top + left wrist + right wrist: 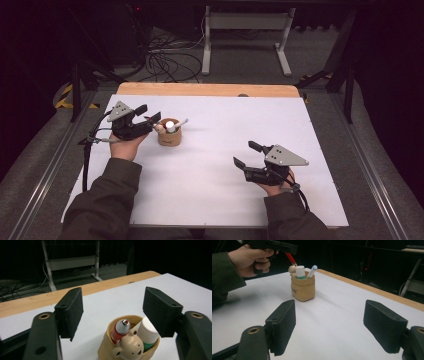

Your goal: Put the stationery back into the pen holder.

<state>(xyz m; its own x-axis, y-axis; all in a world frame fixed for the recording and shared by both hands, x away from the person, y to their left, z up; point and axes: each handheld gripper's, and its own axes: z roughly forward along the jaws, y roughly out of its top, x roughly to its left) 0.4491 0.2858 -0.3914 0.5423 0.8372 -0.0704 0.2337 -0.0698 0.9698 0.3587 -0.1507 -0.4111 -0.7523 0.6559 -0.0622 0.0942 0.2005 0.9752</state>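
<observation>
A small tan pot point(169, 137) stands on the white table at the left. It holds a red pen point(121, 330), a bear-headed item point(128, 346), a white-capped tube point(148, 332) and a white marker point(312, 271). My left gripper point(149, 113) hovers just left of and above the pot, open, its jaws on either side of the pot's contents without touching them point(116, 307). My right gripper point(247, 154) rests low at the right front, open and with nothing between its jaws point(329, 325), pointing toward the pot point(303, 290).
The white sheet point(225, 165) covers the table, and a wooden strip point(210, 89) runs along its far edge. Beyond it on the floor are a white metal stand point(245, 30) and loose cables point(165, 62). Metal rails point(365, 165) flank both sides of the table.
</observation>
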